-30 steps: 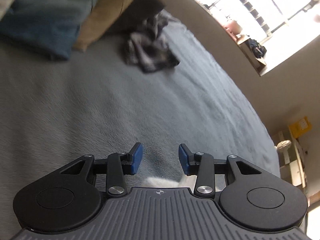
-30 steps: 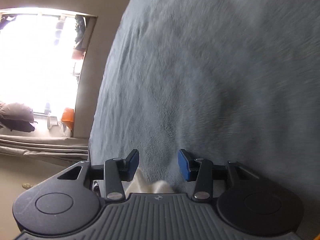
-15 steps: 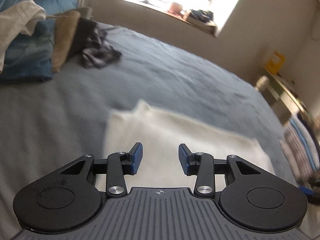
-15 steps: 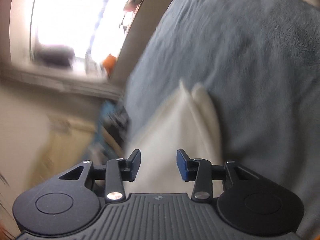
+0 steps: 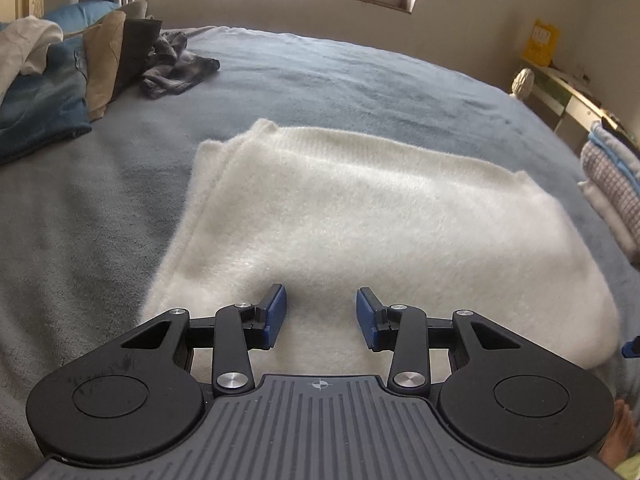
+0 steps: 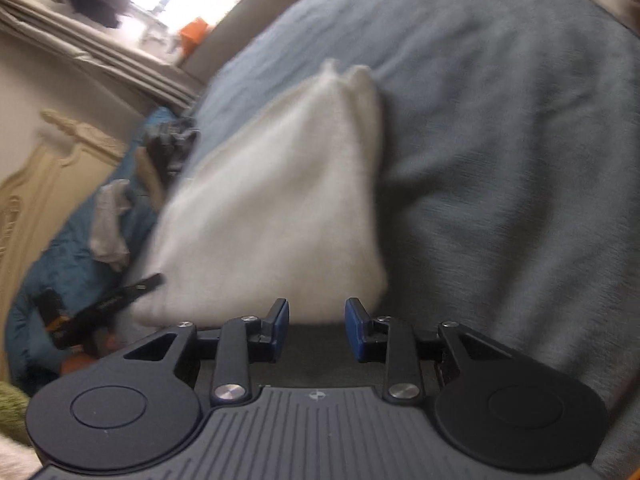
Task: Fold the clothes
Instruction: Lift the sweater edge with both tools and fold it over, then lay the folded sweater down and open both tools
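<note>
Here the folded white sweater point(image 5: 380, 216) lies flat on the grey-blue bed point(image 5: 320, 80). The left gripper point(image 5: 321, 312) hangs spread and empty over it; the right gripper point(image 6: 316, 326), just closing, pinches nothing.

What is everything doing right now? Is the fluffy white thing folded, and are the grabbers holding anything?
White sweater: folded, lying flat on the blue-grey blanket.
Left gripper: open, over the sweater, holding nothing.
Right gripper: open, has just been closing, nothing between its fingers.
Dark garment: crumpled, not folded.
Clothes pile: heaped loosely.
Folded stack: neatly folded.
</note>
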